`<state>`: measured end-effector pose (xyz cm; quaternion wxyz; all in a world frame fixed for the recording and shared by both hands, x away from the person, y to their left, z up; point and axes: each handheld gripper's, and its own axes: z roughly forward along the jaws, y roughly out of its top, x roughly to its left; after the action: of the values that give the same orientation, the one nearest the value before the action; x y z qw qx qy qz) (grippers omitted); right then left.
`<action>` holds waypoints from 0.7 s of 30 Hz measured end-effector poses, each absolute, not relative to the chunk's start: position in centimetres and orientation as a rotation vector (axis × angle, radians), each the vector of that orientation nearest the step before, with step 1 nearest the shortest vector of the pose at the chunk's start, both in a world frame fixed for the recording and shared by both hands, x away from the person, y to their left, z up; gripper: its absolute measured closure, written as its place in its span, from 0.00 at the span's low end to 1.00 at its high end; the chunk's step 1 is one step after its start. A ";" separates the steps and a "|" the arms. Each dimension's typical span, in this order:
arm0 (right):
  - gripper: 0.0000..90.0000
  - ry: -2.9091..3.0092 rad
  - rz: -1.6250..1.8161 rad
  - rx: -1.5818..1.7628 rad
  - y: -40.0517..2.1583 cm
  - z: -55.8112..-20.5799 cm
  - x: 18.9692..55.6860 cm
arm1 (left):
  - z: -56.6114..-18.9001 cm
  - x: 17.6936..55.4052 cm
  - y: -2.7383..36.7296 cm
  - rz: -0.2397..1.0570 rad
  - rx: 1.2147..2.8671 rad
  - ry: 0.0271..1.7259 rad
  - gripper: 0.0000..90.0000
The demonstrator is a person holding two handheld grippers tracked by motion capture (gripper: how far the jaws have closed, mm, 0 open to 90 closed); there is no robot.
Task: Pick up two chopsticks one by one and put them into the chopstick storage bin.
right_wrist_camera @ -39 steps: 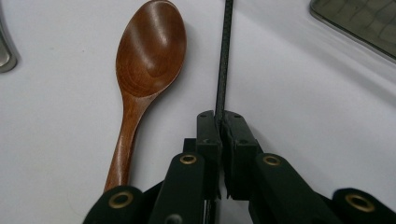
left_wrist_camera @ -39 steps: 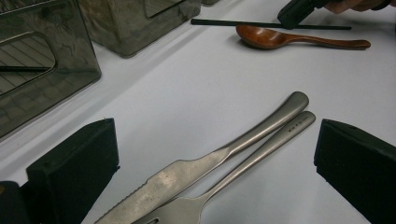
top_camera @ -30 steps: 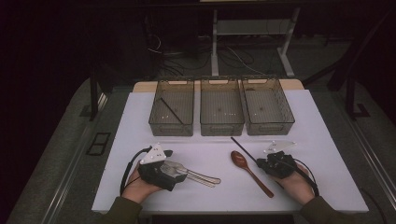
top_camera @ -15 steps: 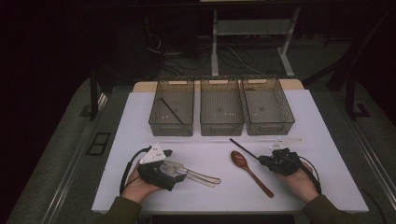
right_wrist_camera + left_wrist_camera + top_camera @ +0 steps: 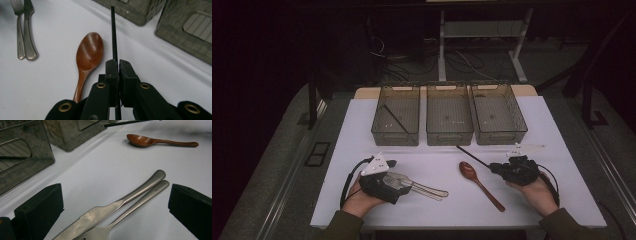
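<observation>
Pinching a thin black ridged chopstick (image 5: 114, 37) between its flat pads, the right claw (image 5: 117, 65) is closed on it, the stick slanting above the smooth white tabletop (image 5: 437, 165) beside a glossy reddish wooden spoon (image 5: 88, 56). The left claw (image 5: 115, 207) stands open around a brushed-steel knife (image 5: 117, 203) and fork (image 5: 135, 207). Three smoky translucent plastic bins (image 5: 449, 120) sit behind.
</observation>
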<state>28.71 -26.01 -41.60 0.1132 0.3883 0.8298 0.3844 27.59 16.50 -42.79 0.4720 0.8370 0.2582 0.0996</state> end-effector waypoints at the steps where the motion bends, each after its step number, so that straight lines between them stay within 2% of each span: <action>1: 0.95 2.434 1.132 1.137 -26.0 -41.4 28.7 | -42.8 27.6 16.5 0.244 2.049 0.631 0.00; 21: 0.95 2.418 1.229 1.043 -22.7 -38.2 31.4 | -42.9 27.6 16.3 0.245 2.054 0.626 0.00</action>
<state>31.42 -22.69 -38.16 0.1177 0.3566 0.8262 0.4199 27.57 16.34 -42.87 0.4709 0.8385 0.2554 0.1000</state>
